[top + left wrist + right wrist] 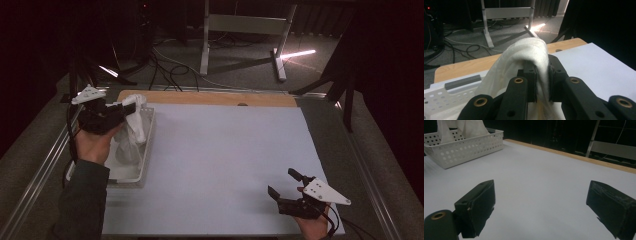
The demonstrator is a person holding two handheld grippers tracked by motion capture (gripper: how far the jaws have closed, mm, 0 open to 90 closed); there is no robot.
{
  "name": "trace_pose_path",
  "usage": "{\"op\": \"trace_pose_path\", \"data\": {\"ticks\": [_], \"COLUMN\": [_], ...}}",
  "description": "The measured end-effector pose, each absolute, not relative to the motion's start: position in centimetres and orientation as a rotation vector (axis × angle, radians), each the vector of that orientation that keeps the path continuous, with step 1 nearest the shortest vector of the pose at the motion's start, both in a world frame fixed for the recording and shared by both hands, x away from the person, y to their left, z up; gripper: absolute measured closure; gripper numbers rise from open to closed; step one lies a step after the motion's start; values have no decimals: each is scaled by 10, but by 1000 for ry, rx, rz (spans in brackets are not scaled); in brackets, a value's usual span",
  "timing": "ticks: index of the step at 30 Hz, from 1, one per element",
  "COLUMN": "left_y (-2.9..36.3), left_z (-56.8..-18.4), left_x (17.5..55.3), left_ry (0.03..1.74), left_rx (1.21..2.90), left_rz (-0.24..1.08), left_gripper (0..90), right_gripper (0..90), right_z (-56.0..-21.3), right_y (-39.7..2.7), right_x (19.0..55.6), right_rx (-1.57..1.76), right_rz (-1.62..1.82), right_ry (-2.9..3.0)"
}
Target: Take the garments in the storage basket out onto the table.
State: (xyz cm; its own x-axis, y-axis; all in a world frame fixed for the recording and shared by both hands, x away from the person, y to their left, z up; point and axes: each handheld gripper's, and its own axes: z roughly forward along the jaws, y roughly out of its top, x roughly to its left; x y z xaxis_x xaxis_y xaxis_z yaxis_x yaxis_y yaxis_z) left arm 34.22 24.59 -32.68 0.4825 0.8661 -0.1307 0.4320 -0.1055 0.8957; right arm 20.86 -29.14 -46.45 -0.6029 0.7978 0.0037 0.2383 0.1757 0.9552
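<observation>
From the high view, the left claw (pixel 121 108) pinches a white cloth (pixel 134 131) above a white perforated basket (pixel 145 170) at the left edge of the table (pixel 225 165); the cloth hangs from the pinch in a limp, crumpled column whose lower end reaches down into the basket; it looks soft and light, so it should sag and swing rather than hold a shape, and a hold on a gathered fold near its top seems the surest place to take it; the right claw (pixel 284 186) rests near the front right corner of the table, well apart from the basket, its jaws spread with nothing between them

From the left gripper view, the jaws stand pressed together on a thick fold of the cloth (pixel 529 53), which humps over the tips and drops away on the left side toward the basket (pixel 439 97); the fabric is off-white and slightly fuzzy, like towelling, so it likely grips well and is not fragile

From the right gripper view, the two black jaws stand wide over bare table (pixel 541 187); the basket (pixel 466 148) sits far off at upper left, with the cloth (pixel 471 127) rising out of it
</observation>
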Motion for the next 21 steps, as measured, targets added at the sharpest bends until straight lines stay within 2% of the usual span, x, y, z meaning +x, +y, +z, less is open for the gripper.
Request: {"op": "trace_pose_path", "data": {"ticks": [21], "left_y": [229], "left_z": [-315], "left_x": [346], "left_ry": [1066], "left_rx": [1714], "left_rz": [530], "left_gripper": [805], "right_gripper": [85], "right_z": [-465], "right_y": [-291], "right_x": [209], "right_rx": [972], "right_rz": [1440], "right_ry": [1949]}}
